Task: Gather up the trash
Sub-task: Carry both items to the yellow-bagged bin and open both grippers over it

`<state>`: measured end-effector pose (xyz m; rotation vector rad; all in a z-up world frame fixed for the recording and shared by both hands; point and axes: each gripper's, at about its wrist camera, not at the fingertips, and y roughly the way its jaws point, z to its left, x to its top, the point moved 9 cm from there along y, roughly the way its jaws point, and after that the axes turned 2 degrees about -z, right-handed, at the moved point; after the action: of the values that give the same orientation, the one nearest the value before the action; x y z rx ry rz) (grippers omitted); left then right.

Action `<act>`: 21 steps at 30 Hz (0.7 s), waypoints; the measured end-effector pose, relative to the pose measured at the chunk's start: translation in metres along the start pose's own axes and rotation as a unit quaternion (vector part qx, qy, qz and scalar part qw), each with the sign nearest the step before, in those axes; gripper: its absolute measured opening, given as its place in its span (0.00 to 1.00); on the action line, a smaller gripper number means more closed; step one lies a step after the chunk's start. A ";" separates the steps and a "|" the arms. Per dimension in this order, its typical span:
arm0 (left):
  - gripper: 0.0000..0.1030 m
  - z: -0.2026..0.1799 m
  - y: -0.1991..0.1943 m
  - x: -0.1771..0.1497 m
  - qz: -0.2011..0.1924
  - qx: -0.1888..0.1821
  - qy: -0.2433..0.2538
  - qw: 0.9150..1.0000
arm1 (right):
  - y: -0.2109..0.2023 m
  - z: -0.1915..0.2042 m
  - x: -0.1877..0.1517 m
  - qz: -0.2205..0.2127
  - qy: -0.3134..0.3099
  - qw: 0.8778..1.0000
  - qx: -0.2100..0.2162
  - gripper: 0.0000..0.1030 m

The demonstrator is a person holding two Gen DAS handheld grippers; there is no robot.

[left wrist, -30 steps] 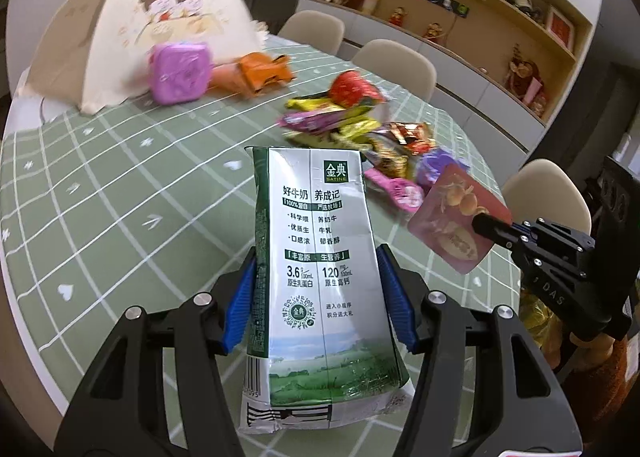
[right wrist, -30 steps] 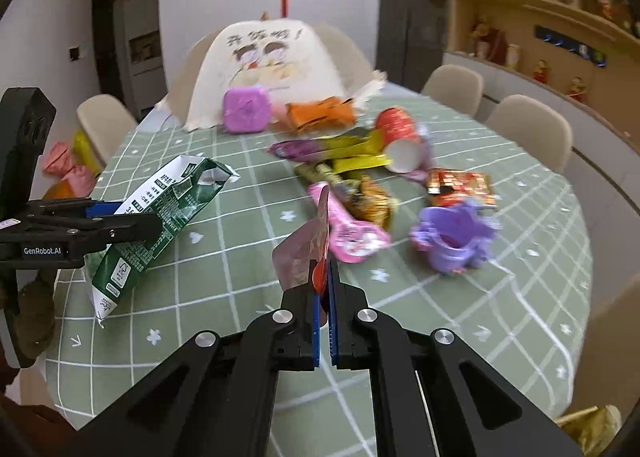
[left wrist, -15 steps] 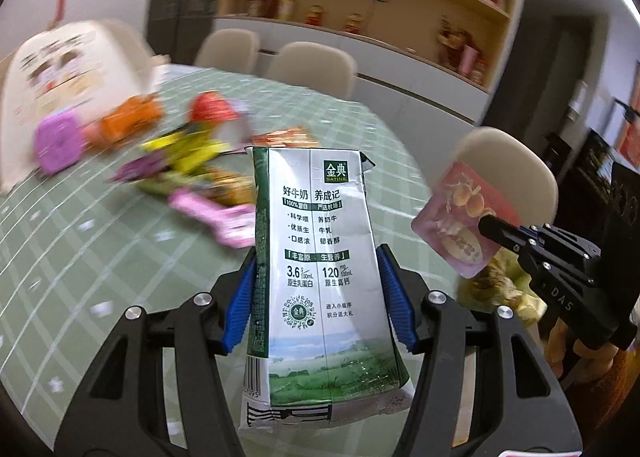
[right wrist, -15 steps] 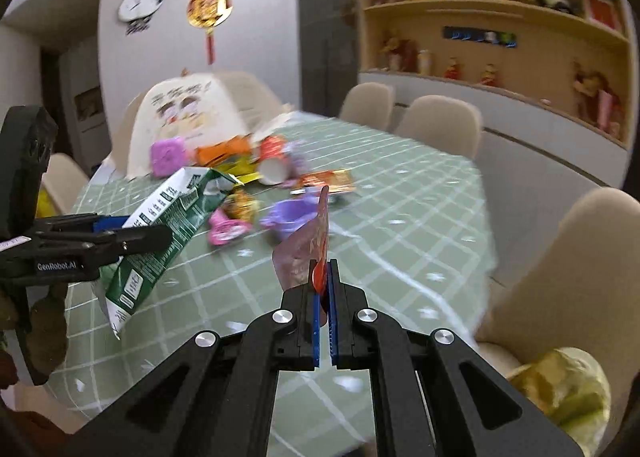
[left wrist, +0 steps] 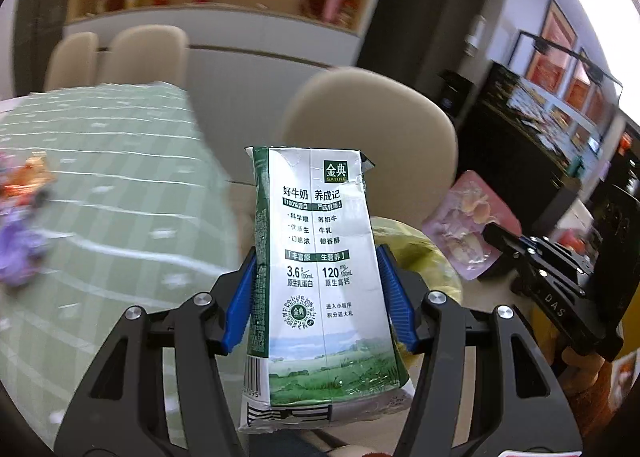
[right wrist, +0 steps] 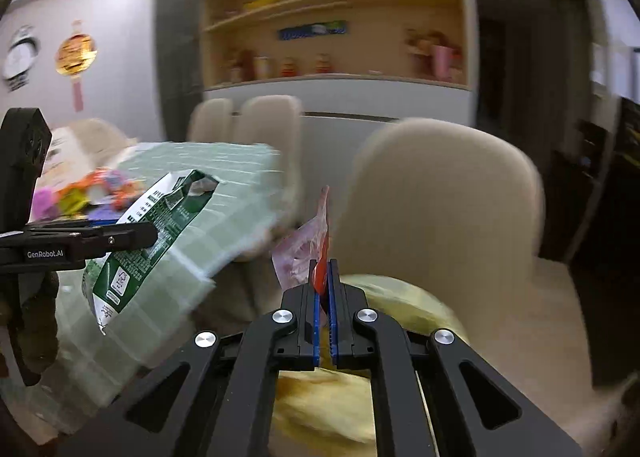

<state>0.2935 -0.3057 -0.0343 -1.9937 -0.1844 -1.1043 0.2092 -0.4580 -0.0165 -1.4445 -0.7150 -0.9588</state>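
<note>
Left gripper (left wrist: 320, 297) clamped on upright milk carton (left wrist: 320, 277). Right gripper (right wrist: 325, 297) pinched on pink wrapper (right wrist: 304, 253), above blurred, possibly yellow bag (right wrist: 384, 297); green-checked table (left wrist: 100, 197) left.

A home dining room: clothed table (left wrist: 120, 185), padded chairs (right wrist: 440, 193), ornament-filled wall shelves (right wrist: 336, 33).

The counter (left wrist: 120, 185) wore a pale green cloth gridded with white lines. Blurred wrappers lay on it toward its far left: a purple piece (left wrist: 18, 253) and orange-red ones (left wrist: 24, 177), too smeared to identify.
</note>
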 end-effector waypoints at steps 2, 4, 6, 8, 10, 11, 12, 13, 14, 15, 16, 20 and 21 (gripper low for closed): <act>0.53 -0.019 0.024 0.000 0.015 -0.018 0.002 1.000 | -0.003 -0.027 -0.008 0.004 0.015 1.000 -0.021 0.06; 0.53 -0.039 0.050 0.001 0.026 -0.036 0.002 0.999 | -0.006 -0.054 -0.016 0.010 0.035 0.999 -0.038 0.06; 0.53 -0.059 0.074 0.000 0.036 -0.048 0.008 0.998 | -0.007 -0.069 -0.025 0.015 0.046 0.998 -0.048 0.06; 0.53 -0.071 0.093 -0.003 0.044 -0.054 0.015 0.997 | -0.004 -0.080 -0.030 0.021 0.053 0.997 -0.053 0.06; 0.53 -0.085 0.112 -0.007 0.055 -0.067 0.016 0.996 | 0.000 -0.089 -0.036 0.028 0.057 0.996 -0.060 0.06; 0.56 -0.092 0.122 -0.010 0.063 -0.082 0.013 0.995 | 0.003 -0.092 -0.038 0.030 0.059 0.996 -0.063 0.06; 0.65 -0.097 0.130 -0.012 0.072 -0.100 0.009 0.992 | 0.002 -0.095 -0.041 0.030 0.062 0.996 -0.063 0.06; 0.69 -0.101 0.136 -0.013 0.076 -0.107 0.005 0.991 | 0.004 -0.097 -0.042 0.031 0.067 0.995 -0.061 0.06; 0.76 -0.101 0.140 -0.013 0.077 -0.106 0.001 0.991 | 0.005 -0.098 -0.043 0.031 0.070 0.995 -0.058 0.06; 0.82 -0.100 0.144 -0.012 0.076 -0.098 -0.003 0.992 | 0.009 -0.098 -0.043 0.033 0.073 0.995 -0.051 0.06; 0.82 -0.096 0.146 -0.011 0.073 -0.089 -0.010 0.993 | 0.012 -0.097 -0.043 0.034 0.073 0.996 -0.048 0.06; 0.85 -0.067 0.134 -0.007 0.059 -0.057 -0.037 0.996 | 0.033 -0.078 -0.047 0.043 0.066 0.997 -0.011 0.06; 0.88 -0.058 0.128 -0.005 0.054 -0.048 -0.040 0.997 | 0.043 -0.069 -0.048 0.050 0.062 0.997 0.001 0.06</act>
<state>0.3146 -0.4288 -0.0986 -2.1088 -0.0648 -0.9821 0.2135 -0.5255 -0.0823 -1.3926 -0.5480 -0.9604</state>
